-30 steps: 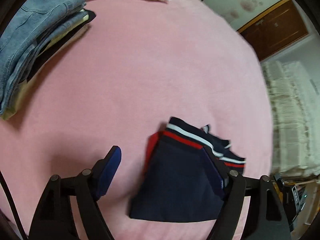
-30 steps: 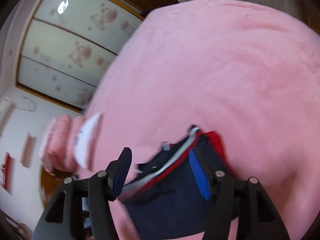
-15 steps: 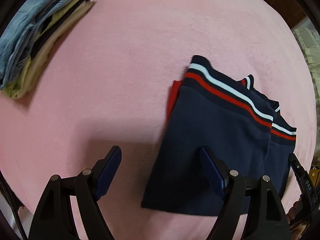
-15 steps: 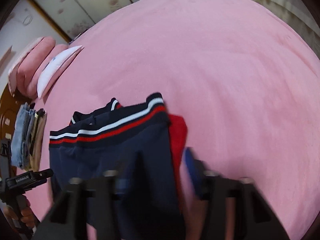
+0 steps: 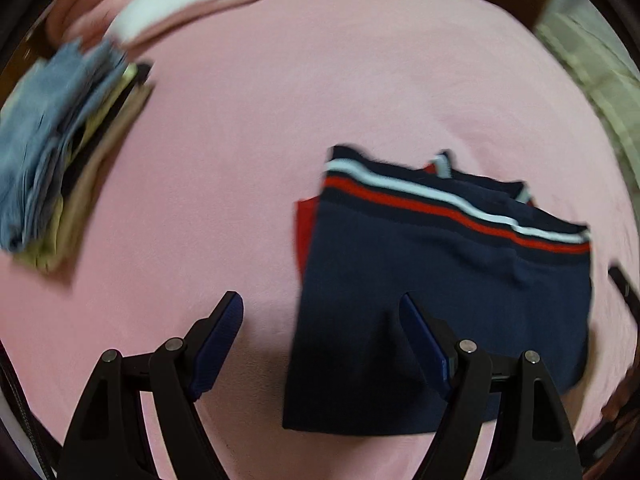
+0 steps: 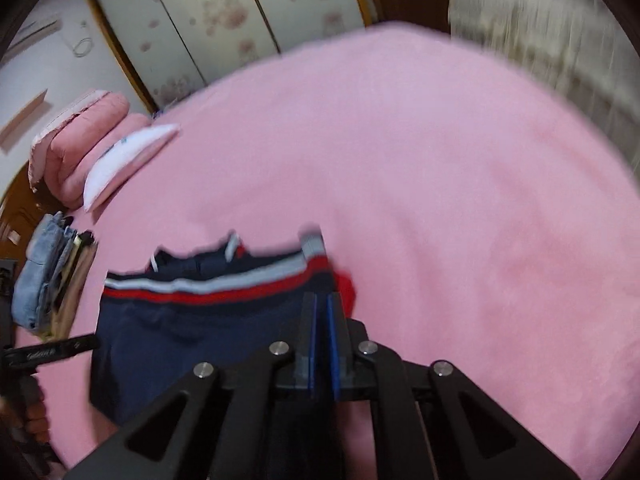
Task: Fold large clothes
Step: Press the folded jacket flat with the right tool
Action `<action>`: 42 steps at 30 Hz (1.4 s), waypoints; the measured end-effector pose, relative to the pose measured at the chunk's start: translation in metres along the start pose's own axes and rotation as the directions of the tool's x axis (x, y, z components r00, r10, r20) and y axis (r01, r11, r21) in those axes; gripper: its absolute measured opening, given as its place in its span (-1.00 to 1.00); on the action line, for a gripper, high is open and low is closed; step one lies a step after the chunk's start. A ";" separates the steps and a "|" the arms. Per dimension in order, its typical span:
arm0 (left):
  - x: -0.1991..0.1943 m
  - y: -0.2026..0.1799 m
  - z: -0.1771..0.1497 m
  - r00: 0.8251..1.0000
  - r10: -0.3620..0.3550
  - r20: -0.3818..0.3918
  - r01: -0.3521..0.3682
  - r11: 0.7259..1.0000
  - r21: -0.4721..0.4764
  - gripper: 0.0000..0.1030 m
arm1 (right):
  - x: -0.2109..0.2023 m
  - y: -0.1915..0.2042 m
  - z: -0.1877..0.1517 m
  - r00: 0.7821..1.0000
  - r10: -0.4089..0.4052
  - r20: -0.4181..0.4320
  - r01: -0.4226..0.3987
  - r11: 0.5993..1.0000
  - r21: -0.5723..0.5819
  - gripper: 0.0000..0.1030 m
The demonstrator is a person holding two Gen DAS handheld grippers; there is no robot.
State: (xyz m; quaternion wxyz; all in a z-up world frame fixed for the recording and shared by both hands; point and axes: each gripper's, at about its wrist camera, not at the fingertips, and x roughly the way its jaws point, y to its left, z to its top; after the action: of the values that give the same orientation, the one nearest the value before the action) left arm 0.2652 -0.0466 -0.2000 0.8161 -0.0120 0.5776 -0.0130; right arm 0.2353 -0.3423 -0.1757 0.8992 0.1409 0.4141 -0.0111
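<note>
Left gripper [image 5: 322, 320]: wide open, holding nothing, hovering over the near left edge of the folded navy garment [image 5: 440, 300] on the pink bed [image 5: 260, 140]; one blue pad [image 5: 218, 344] over bare bedspread, the other over navy cloth. Right gripper [image 6: 321, 312]: nearly closed, only a thin slit between the blue pads, sitting at the garment's [image 6: 192, 332] right edge near the red panel; can't tell whether any fabric is pinched in there. Garment: flat, folded to a rough rectangle, white and red stripes across the far end, red layer poking out along one side edge, collar bits showing behind the stripes. Left wrist view only: full near hem of the garment. Stack of folded clothes [image 5: 60, 152], denim on top, at far left, well apart from the garment; white pillow [image 5: 192, 4] beyond it, both motion-blurred. Right wrist view only: sliding wardrobe doors [image 6: 216, 20] with floral print, pink rolled bedding [image 6: 80, 140] beside the white pillow [image 6: 128, 156], curtain at far right, and the left gripper's black body [image 6: 48, 350] in the person's hand at the left edge. Same stack [image 6: 48, 272] visible there too, smaller, left of the garment. Both views blurred, right one more.
</note>
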 end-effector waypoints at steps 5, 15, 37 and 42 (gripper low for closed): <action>-0.001 -0.028 -0.001 0.983 -0.182 0.011 0.180 0.977 0.111 0.34 | 0.001 0.034 0.001 0.972 0.227 -0.058 -0.230 0.972 -0.048 -0.49; 0.065 -0.091 0.028 0.946 -0.305 -0.109 0.319 0.938 0.139 -0.55 | 0.080 0.069 -0.033 0.886 0.381 -0.265 -0.387 0.922 0.029 -0.90; 0.033 0.000 0.000 0.987 -0.137 0.079 0.140 0.989 -0.039 -0.91 | 0.006 -0.001 -0.021 0.994 0.106 -0.016 -0.104 0.990 0.095 -0.92; 0.037 -0.036 -0.042 0.981 -0.192 -0.001 0.191 0.980 0.055 -0.82 | 0.012 0.042 -0.055 0.909 0.375 -0.181 -0.359 0.926 0.116 -0.91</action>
State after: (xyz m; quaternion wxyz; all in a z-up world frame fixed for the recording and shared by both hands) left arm 0.2378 -0.0842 -0.2473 0.8124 -0.0453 0.5713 -0.1071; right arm 0.2082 -0.2865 -0.2088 0.8326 0.2523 0.4678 0.1558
